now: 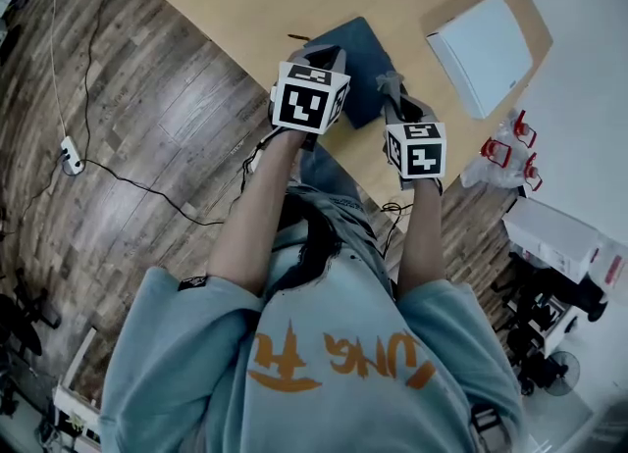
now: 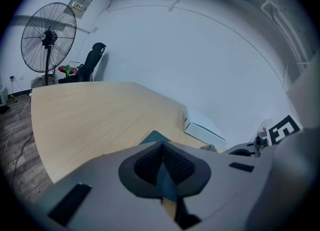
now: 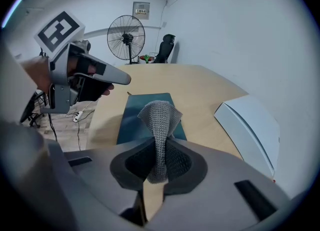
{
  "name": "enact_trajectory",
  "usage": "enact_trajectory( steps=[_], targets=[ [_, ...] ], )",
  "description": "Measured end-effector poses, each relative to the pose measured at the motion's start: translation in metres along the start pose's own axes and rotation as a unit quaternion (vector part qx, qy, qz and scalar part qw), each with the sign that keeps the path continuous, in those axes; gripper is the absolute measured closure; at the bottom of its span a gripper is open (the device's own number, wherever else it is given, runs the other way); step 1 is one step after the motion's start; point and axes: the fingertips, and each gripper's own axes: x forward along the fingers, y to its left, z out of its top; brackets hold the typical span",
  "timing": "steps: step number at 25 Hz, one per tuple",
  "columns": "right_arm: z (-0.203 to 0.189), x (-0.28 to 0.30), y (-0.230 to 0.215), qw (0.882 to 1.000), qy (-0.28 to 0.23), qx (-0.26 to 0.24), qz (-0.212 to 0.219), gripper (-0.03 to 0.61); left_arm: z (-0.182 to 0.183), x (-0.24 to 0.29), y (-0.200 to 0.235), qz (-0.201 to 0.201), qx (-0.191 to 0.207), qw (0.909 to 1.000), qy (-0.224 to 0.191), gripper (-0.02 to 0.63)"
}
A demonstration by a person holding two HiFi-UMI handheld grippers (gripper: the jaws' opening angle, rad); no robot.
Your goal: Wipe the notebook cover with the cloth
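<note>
The grey knitted cloth (image 3: 160, 117) is pinched in the jaws of the right gripper (image 3: 159, 145), which are closed on its lower end, so that a loose fold is left standing ahead of them. The dark teal notebook (image 3: 134, 117) is laid flat on the wooden tabletop (image 3: 200, 82), near its front edge and at 12 o'clock of the cloth. Whether the two touch cannot be told. The jaws of the left gripper (image 2: 161, 149) are seen closed together with nothing between them. It is held at about 10 o'clock of the cloth, by the notebook's left edge, apparently clear of the cover.

The wiping is judged to be just at hand. To be done well, the loose fold should be lowered until it is pressed flat on the cover, then drawn in overlapping strokes from edge to edge, with the hard jaws held off the surface. The notebook may slide, so a corner could be steadied by the left gripper.

Counted: one notebook, one cloth, two grippers, one white flat box (image 3: 250, 125) at 2 o'clock of the notebook, and one standing fan (image 3: 126, 37) and one office chair (image 3: 165, 49) beyond the tabletop.
</note>
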Motion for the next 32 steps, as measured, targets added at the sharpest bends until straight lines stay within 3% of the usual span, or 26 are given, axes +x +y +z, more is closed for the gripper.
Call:
enact_trajectory(
  steps=[13,32],
  targets=[
    [0.079,0.041,0.002,0.997,-0.025,-0.062,0.030,0.548,0.033,0.004,0.038,0.022,-0.076,0.9958,-0.046,0.597],
    [0.133,0.119,-0.015,0.993,-0.020,-0.087,0.071,0.548,0.037,0.041,0.076,0.044,-0.139,0.9887,-0.035,0.597]
  ],
)
